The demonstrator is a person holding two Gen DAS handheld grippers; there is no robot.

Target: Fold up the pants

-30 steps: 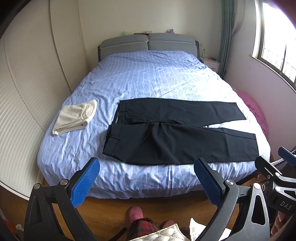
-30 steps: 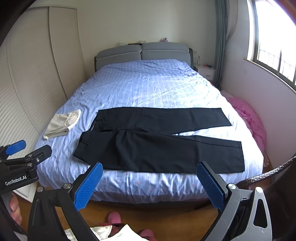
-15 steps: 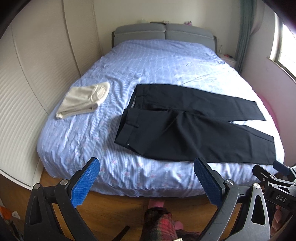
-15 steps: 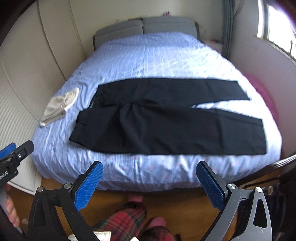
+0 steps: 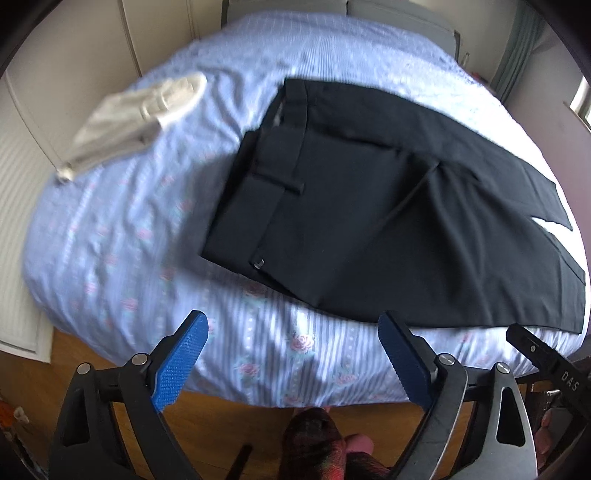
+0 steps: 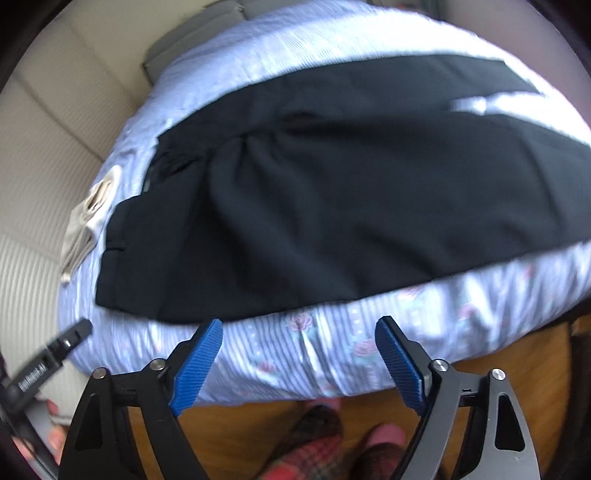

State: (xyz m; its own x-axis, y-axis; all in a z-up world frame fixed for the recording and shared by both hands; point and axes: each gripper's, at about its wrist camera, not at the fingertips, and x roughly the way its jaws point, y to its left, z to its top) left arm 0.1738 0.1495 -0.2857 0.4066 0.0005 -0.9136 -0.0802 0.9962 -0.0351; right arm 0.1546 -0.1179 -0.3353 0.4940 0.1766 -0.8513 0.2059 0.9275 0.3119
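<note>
— Black cloth first: we see the pants (image 5: 369,206) spread flat across the near part of the bed (image 5: 122,236), waistband toward our left, both legs running off to the right.

— Agreed. Beside the waistband, a little apart on the striped blue sheet, we have a folded cream garment (image 5: 136,118). It is smeared by blur, so we cannot say what it is.

— And our tongs? The left tongs (image 5: 291,358) stand wide with blue pads closing in, only sheet and the bed's edge between them.

— Same on the other side: the right tongs (image 6: 299,354) are spread, jaws closing, nothing pinched; the hem of the pants lies just past their tips.

— Nothing lies on the pants. Below the mattress we see wooden floor (image 6: 517,354), plaid trouser legs (image 6: 306,450) and pink slippers (image 6: 384,435).

— The far ends of the legs are cut off at the right rim in the left wrist view. White wardrobe doors (image 6: 33,166) flank the bed; the grey headboard (image 5: 399,11) barely shows.
</note>
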